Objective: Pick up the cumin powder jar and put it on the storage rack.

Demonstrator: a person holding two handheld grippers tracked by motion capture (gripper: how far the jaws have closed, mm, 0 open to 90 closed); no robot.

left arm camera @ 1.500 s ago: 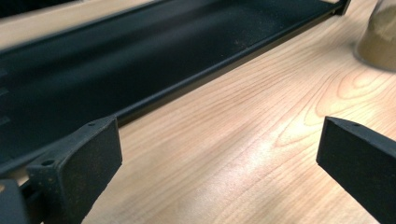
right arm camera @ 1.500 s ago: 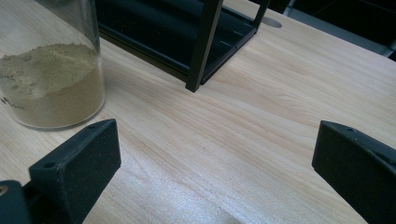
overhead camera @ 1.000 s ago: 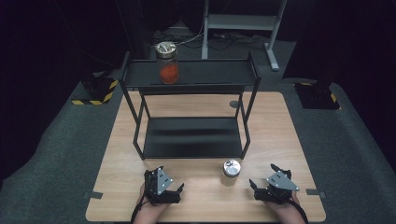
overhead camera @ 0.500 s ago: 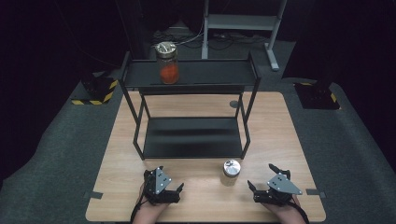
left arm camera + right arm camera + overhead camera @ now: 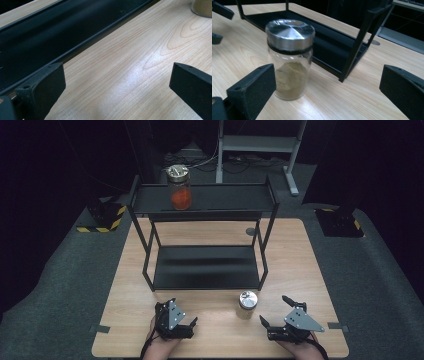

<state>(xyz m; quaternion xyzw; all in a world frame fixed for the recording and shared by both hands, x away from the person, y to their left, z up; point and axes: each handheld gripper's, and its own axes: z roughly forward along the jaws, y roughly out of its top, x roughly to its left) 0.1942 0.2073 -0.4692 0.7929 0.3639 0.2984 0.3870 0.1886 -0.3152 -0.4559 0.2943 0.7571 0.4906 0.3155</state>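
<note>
A glass jar of tan powder (image 5: 247,304) with a steel lid stands on the wooden table (image 5: 300,260), just in front of the black two-tier rack (image 5: 200,265). My right gripper (image 5: 272,308) rests open to the jar's right. In the right gripper view the jar (image 5: 289,60) stands upright just ahead of the left jaw, touching neither jaw. My left gripper (image 5: 179,311) lies open near the front edge, to the jar's left, with bare wood between its jaws. The jar's base (image 5: 202,7) shows at the top right of the left gripper view. A second jar with orange contents (image 5: 179,187) stands on the rack's top shelf.
The rack's lower shelf (image 5: 50,32) is bare and runs close ahead of my left gripper. A rack leg (image 5: 354,55) stands right of the tan jar. A cable hole (image 5: 250,231) sits in the table behind the rack. Dark floor surrounds the table.
My right gripper has slid slightly toward the near edge. The left gripper and both jars have stayed where they were.
</note>
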